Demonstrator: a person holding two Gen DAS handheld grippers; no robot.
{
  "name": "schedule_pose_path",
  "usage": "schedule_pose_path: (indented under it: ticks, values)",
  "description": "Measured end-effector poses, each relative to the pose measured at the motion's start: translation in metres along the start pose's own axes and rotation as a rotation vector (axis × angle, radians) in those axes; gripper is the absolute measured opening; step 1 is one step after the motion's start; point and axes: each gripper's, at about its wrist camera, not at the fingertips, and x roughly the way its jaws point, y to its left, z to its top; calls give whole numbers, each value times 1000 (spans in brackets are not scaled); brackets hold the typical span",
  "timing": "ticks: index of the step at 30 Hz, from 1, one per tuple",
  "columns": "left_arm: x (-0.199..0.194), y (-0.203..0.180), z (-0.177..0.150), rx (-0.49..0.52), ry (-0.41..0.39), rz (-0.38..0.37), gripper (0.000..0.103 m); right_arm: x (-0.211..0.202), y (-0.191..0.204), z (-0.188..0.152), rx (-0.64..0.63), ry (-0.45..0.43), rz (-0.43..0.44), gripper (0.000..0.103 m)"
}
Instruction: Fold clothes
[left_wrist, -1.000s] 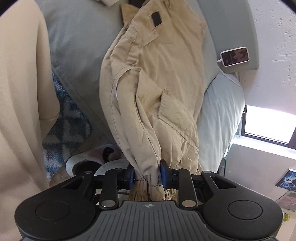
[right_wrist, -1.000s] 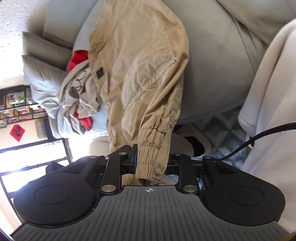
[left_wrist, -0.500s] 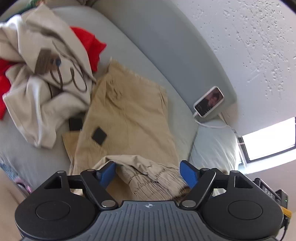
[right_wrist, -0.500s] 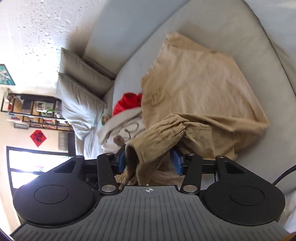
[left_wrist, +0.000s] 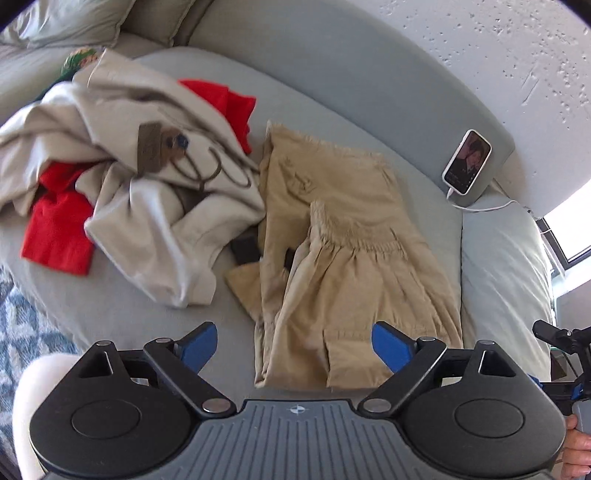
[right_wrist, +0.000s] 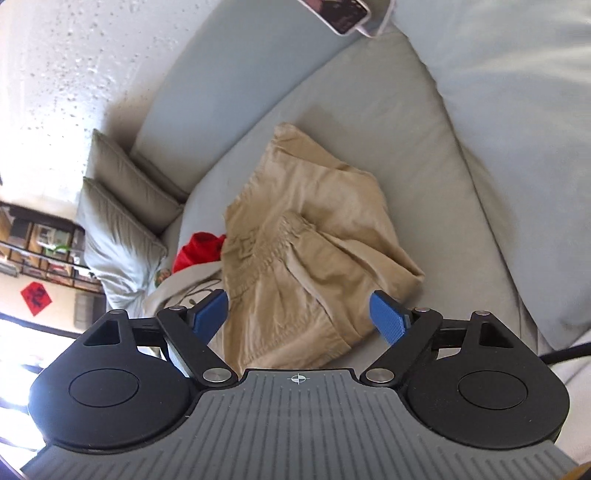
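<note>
Now both sets of jaws stand wide and hold nothing: the left gripper (left_wrist: 293, 341) and the right gripper (right_wrist: 297, 312) each hover just above the near edge of the tan trousers (left_wrist: 347, 258). A second ago both were clamped on the elastic cuffs with the trousers hanging; half a second ago the left had already let go and the right still pinched cloth. The trousers now lie folded over on the grey sofa (left_wrist: 325, 85), cuffs laid back across the waistband. Just beside them sits a heap with a beige garment (left_wrist: 147, 177) over a red garment (left_wrist: 55, 225). A phone (left_wrist: 467, 160) on a white cable leans against the sofa back; its screen shows a picture, no legible writing.
</note>
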Motion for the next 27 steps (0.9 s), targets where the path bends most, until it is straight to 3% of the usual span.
schedule_pose_path:
  ticks: [3, 7, 10, 14, 17, 19, 20, 21, 22, 23, 25, 27]
  values:
    - [30, 13, -6, -52, 28, -52, 88, 16, -38, -4, 83, 42, -19, 85]
    - [55, 18, -4, -69, 3, -101, 86, 49, -77, 4, 114, 24, -16, 82]
    - [65, 17, 1, -38, -17, -155, 84, 68, -90, 15, 51, 1, 52, 80]
    - [79, 17, 8, -28, 27, -178, 83, 95, -91, 35, -58, 53, 134, 80]
    - [83, 19, 12, -34, 45, -197, 69, 113, -84, 44, -106, 147, 223, 80]
    - [85, 20, 13, -36, 54, -196, 61, 125, -72, 46, -182, 187, 227, 78]
    - [85, 18, 13, -24, 57, -187, 57, 130, -66, 46, -218, 194, 204, 75]
    - [85, 14, 13, -3, 58, -172, 53, 133, -60, 46, -243, 197, 177, 62]
    - [84, 11, 13, 18, 58, -160, 50, 138, -52, 44, -278, 208, 131, 36]
    - [84, 8, 14, 39, 59, -147, 46, 139, -46, 41, -305, 208, 106, 26]
    - [82, 1, 15, 83, 61, -119, 42, 139, -35, 34, -359, 207, 59, 13]
    - [81, -6, 17, 128, 66, -104, 38, 131, -28, 28, -371, 176, 36, 9]
